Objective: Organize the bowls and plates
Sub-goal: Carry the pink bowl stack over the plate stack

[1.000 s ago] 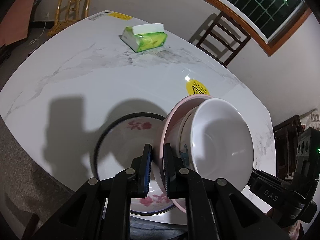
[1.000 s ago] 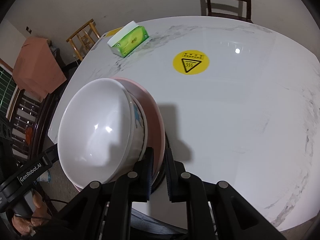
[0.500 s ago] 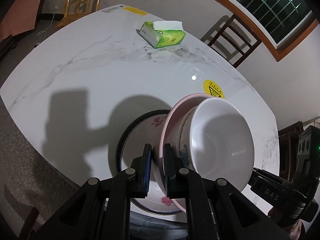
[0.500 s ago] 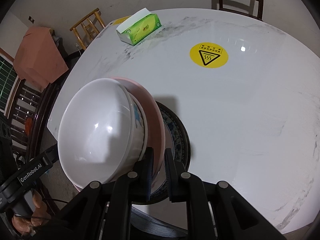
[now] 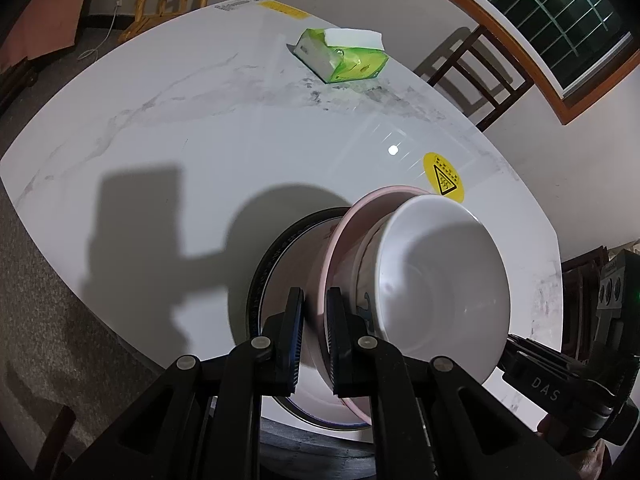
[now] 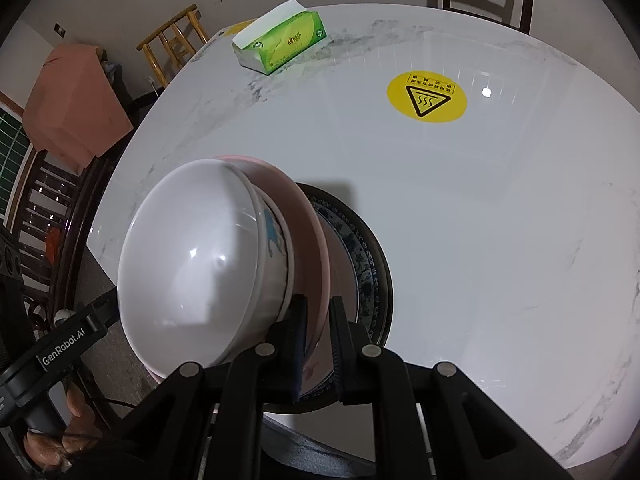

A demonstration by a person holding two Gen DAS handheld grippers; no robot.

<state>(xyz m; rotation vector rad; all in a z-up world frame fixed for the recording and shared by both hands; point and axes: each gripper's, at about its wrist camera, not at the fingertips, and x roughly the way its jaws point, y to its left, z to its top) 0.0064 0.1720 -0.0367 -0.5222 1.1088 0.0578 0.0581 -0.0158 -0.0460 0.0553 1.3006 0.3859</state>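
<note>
White marble surface (image 5: 200,140) spreads far, a green tissue box (image 5: 344,60) at its far side. Near, the left hand-held gripper (image 5: 314,336) pinches a pink plate (image 5: 340,248) carrying a white bowl (image 5: 440,280), tilted over a dark-rimmed plate (image 5: 264,264).

From the right view, the right hand-held gripper (image 6: 318,340) is clamped on the pink plate's (image 6: 308,232) opposite rim, the white bowl (image 6: 192,260) to its left.

We've got our left gripper (image 5: 314,332) and right gripper (image 6: 318,344) both clamped tight on the rim of the pink plate (image 5: 340,240), one from each side, facing each other, fingers angled down over the table.
</note>
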